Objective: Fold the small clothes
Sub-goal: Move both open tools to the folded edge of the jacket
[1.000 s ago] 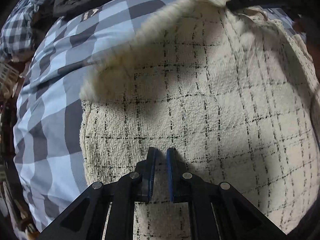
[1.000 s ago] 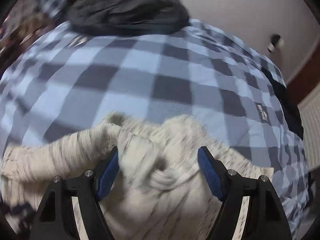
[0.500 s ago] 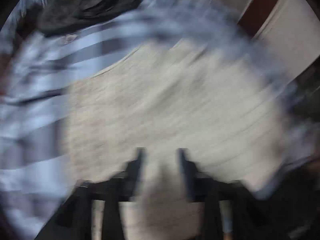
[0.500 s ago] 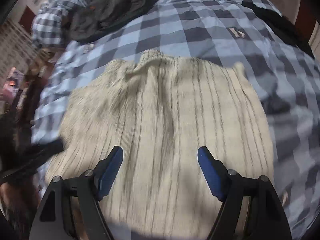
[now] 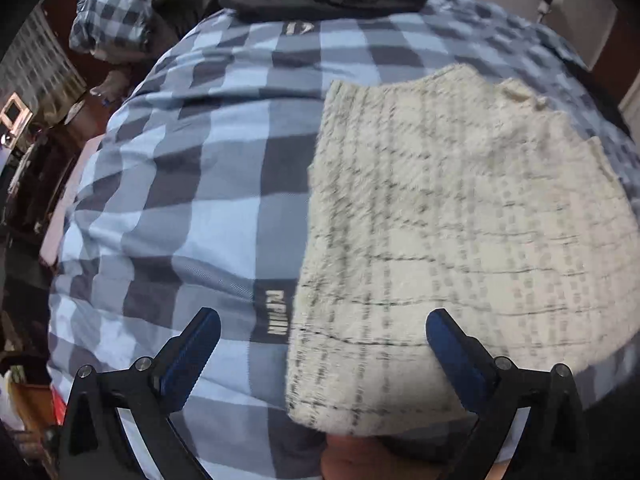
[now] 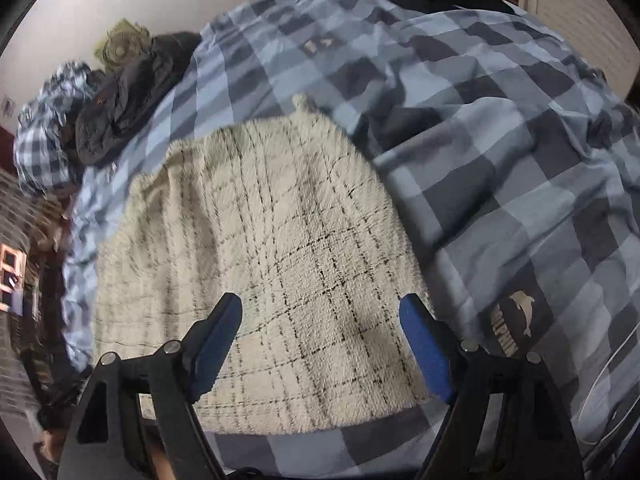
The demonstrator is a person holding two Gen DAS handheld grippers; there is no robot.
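Two grippers up over the bed, both holding nothing. Left gripper point(image 5: 322, 338): fingers point(image 5: 192, 354) spread wide and opening; the left edge of the cream garment point(image 5: 460, 240) sits between them in view but below, no contact. Right gripper point(image 6: 320, 328): fingers point(image 6: 424, 344) spread, also opening a bit, hovering over the near part of the garment, pads clear of the fabric.

Garment: fuzzy cream knit with thin dark check lines, lying flat on the blue-and-grey checked duvet point(image 6: 500, 200), near the bed's front edge. Looks folded into a rough rectangle, far end uneven with a small nub sticking out. Left-wrist view is a bit motion-blurred, so the fine edge detail isn't clear.

Rest of the bed: dark jacket point(image 6: 132, 96) heaped toward the far edge, a checked pillow point(image 6: 44, 132) in the far corner beside it. Duvet is rumpled on the right side, printed logo point(image 6: 512, 324) near the right finger. Bit of a hand point(image 5: 352, 456) visible at the bottom of the left-wrist view.
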